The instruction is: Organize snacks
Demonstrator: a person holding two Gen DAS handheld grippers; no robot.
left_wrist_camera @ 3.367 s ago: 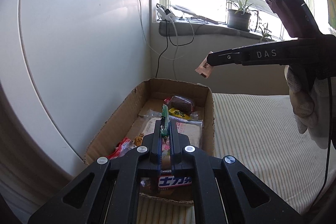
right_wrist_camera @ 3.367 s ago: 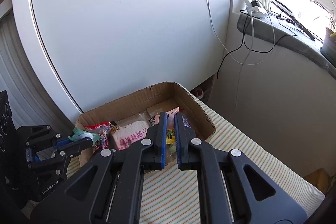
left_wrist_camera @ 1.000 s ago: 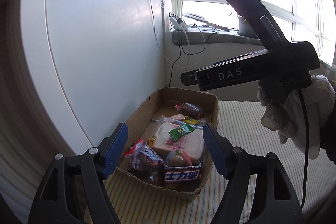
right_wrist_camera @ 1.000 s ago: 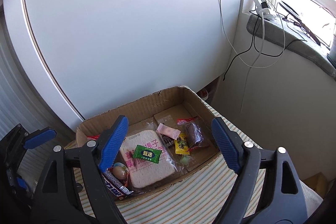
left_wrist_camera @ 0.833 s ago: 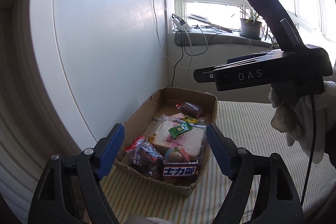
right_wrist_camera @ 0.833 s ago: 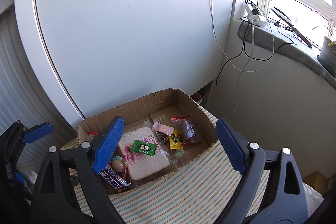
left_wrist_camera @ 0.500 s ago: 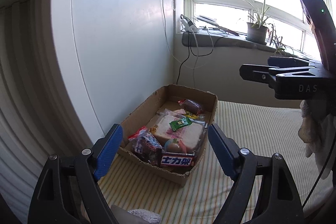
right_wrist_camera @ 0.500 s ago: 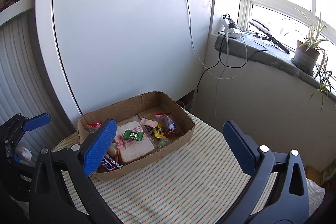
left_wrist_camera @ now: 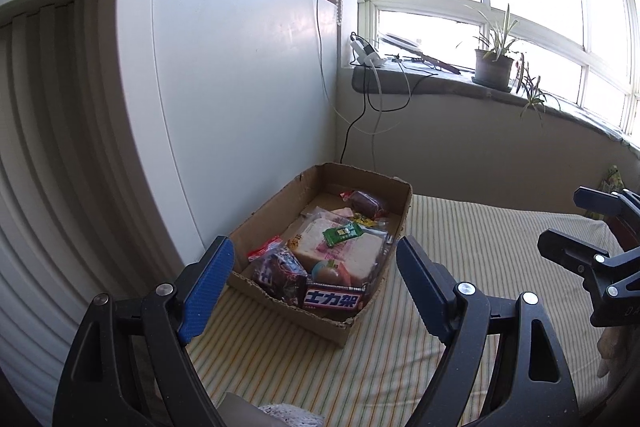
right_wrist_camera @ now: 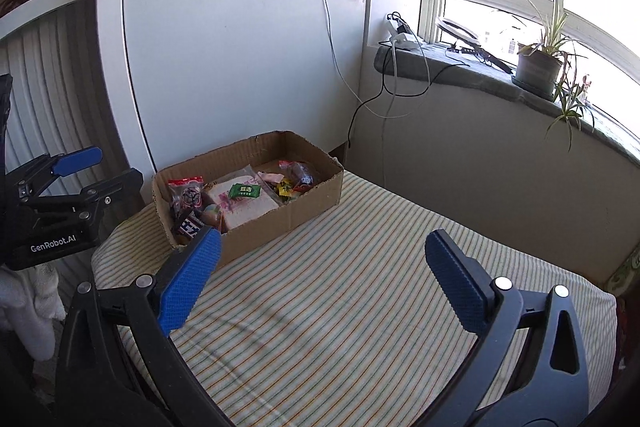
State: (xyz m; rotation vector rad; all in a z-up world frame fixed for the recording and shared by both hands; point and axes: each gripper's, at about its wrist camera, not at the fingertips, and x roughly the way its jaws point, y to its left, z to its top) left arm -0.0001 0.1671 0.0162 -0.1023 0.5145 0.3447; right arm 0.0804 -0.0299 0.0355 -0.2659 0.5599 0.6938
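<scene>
Left wrist view: the left claw (left_wrist_camera: pixel 312 279) is spread wide with nothing between its blue pads, held back from the cardboard box (left_wrist_camera: pixel 276 203) that sits on a striped cloth surface (left_wrist_camera: pixel 460 239); I cannot tell whether that surface is a bed or a worktop. The box stands near the far left corner of the cloth, just beside a white cabinet panel (left_wrist_camera: pixel 240 87). Inside it the snacks are gathered together: a wrapped bread slice (left_wrist_camera: pixel 340 249) in the middle with a small green packet (left_wrist_camera: pixel 342 233) lying on top of it; a dark bar with white characters (left_wrist_camera: pixel 334 299) against the near wall; a dark crinkled bag (left_wrist_camera: pixel 280 269) to its left; a brown wrapped item (left_wrist_camera: pixel 366 202) toward the far end, with a yellow packet (left_wrist_camera: pixel 362 220) just in front of it. The right claw (left_wrist_camera: pixel 576 227) shows at the right edge, well apart from the box.

Right wrist view: the right claw (right_wrist_camera: pixel 320 279) is likewise parted and empty, over bare striped cloth, with the box (right_wrist_camera: pixel 312 203) ahead and to its left; the left claw (right_wrist_camera: pixel 96 167), its fingers apart, hangs near the box's left end. A potted plant (right_wrist_camera: pixel 536 67) and a white charger (right_wrist_camera: pixel 402 39) with trailing cables sit on the windowsill (right_wrist_camera: pixel 460 67).
</scene>
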